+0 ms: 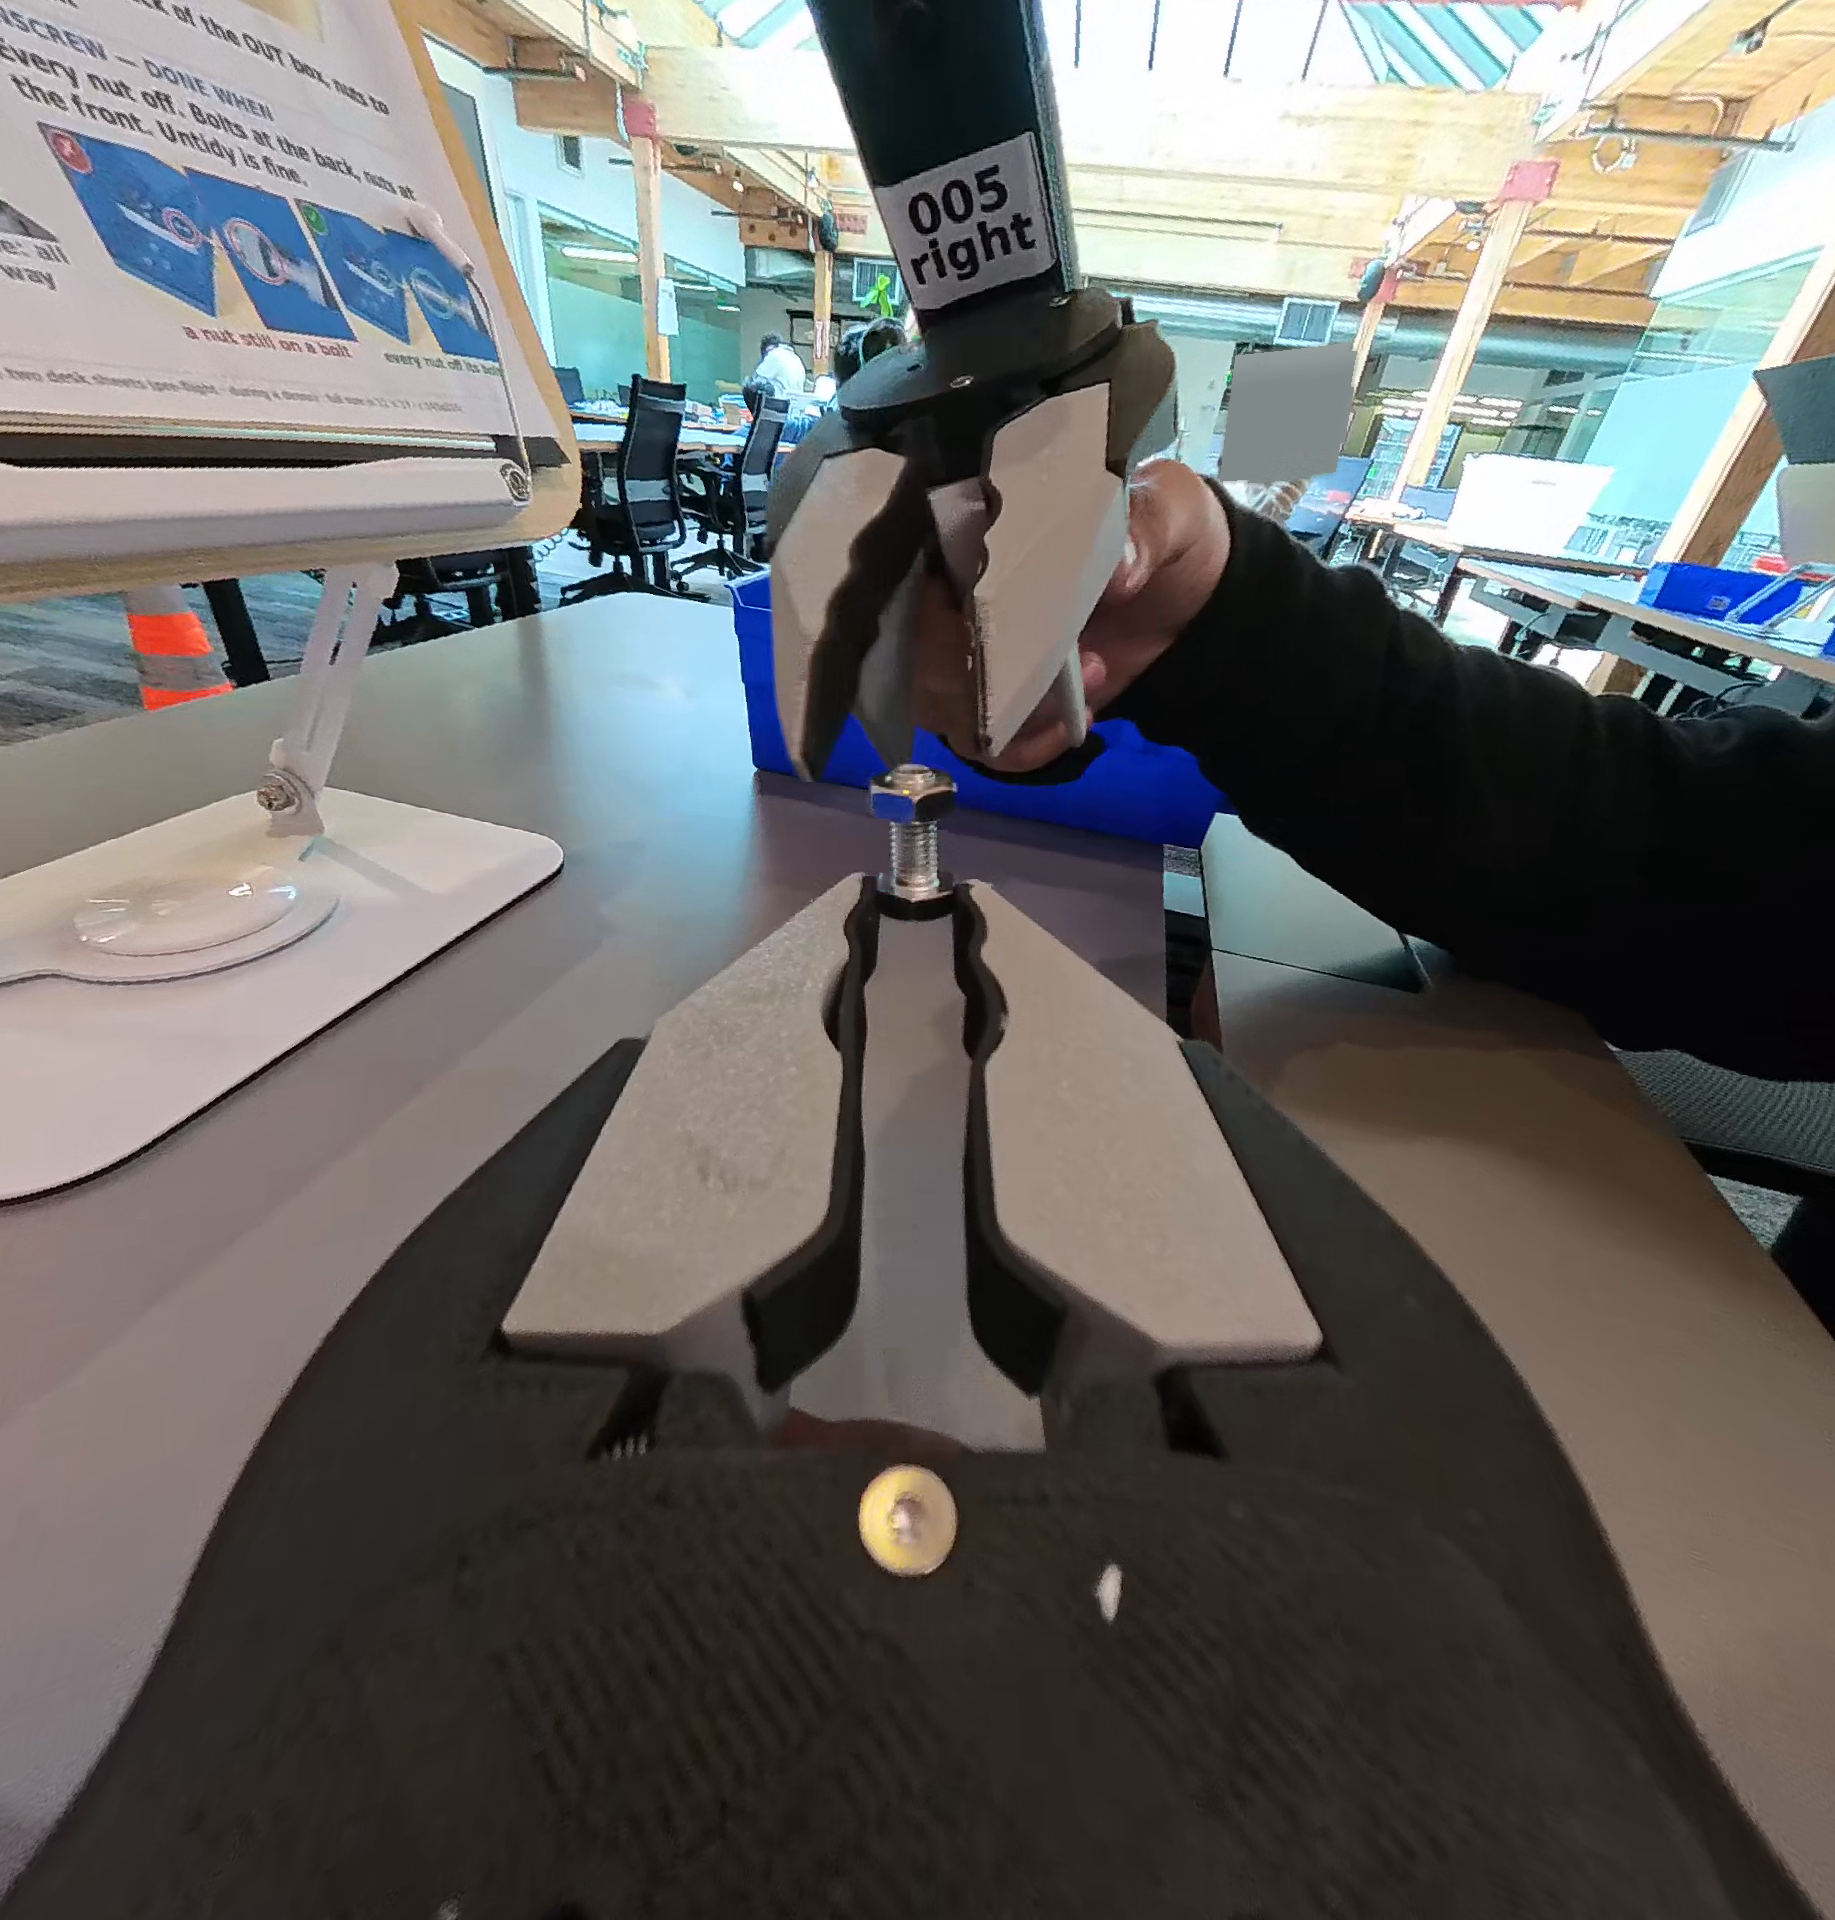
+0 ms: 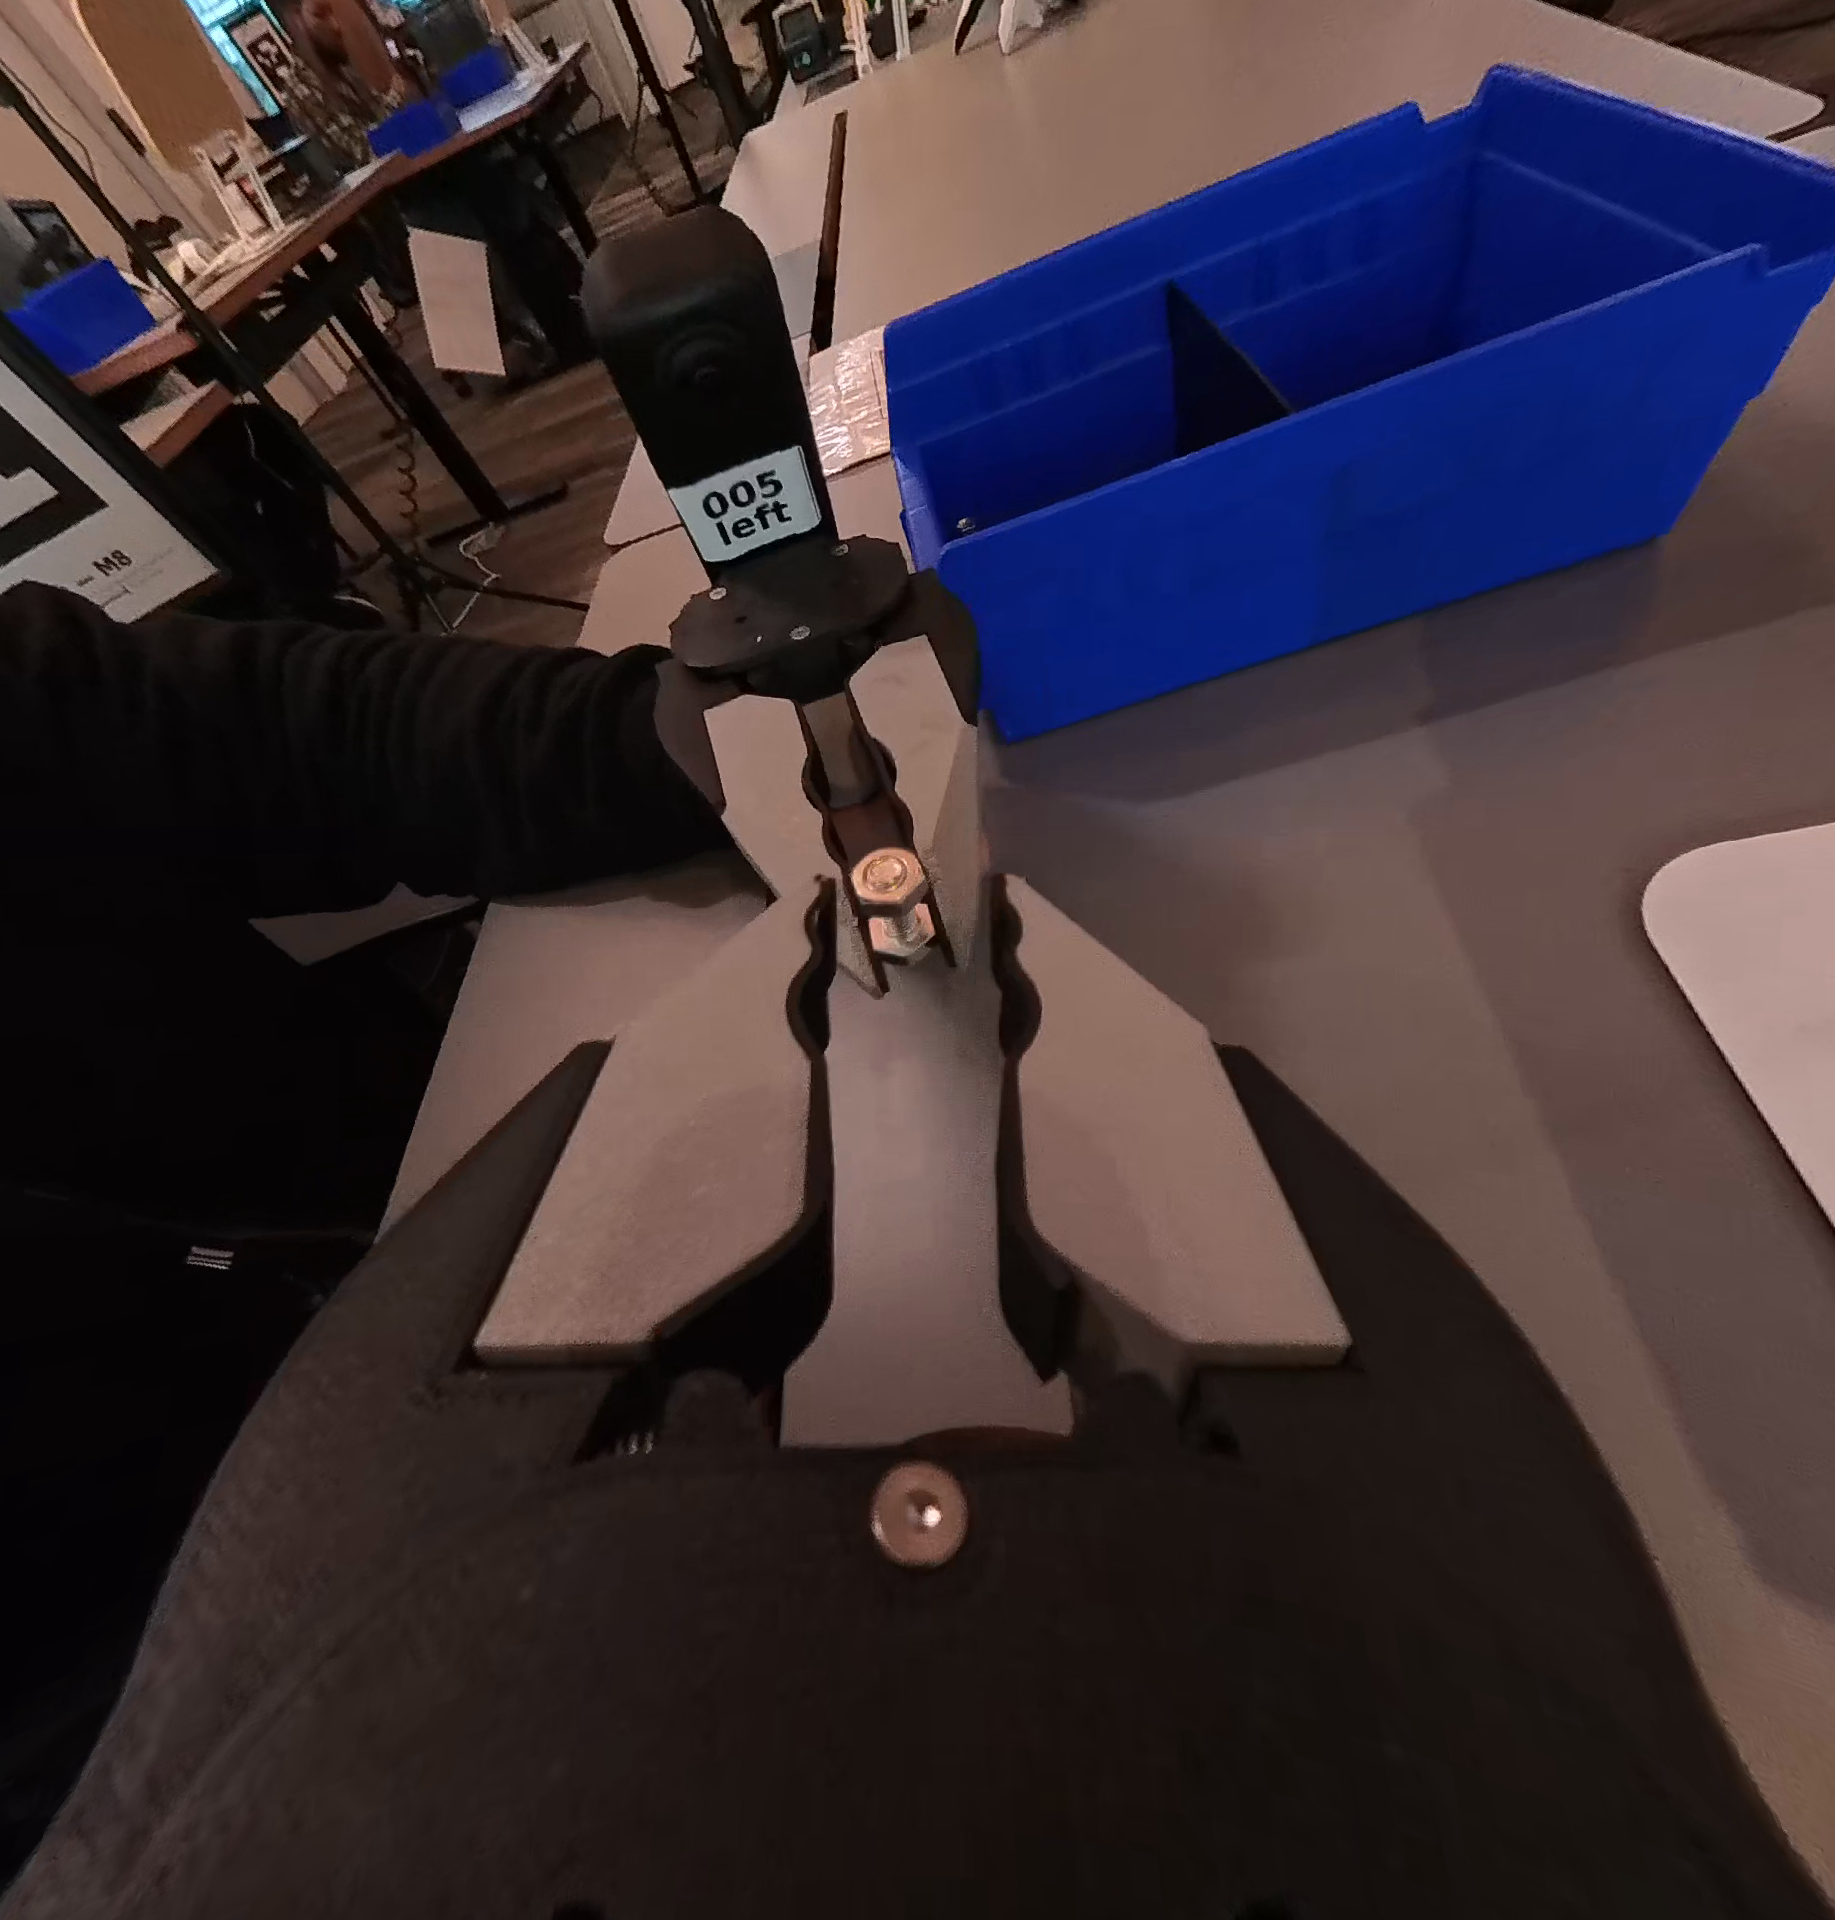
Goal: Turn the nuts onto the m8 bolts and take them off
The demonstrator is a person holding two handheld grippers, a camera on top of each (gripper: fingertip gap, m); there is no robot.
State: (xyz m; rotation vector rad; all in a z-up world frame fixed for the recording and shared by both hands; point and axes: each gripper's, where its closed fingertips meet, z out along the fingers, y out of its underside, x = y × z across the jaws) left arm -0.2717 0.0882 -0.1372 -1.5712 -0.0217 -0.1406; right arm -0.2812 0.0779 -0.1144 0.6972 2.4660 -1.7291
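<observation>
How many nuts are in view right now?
1. The nut sits atop the bolt held upright by the left hand-held gripper. Others may be hidden inside the blue bin.

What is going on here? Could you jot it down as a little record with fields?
Left gripper: shut on the bolt, holding it upright by the head
Nut: sits at the bolt's top end
Right gripper: open, just above the nut, not gripping it
Blue bin: behind, divided; contents not visible
Document stand: on the table, left wrist view's left
</observation>
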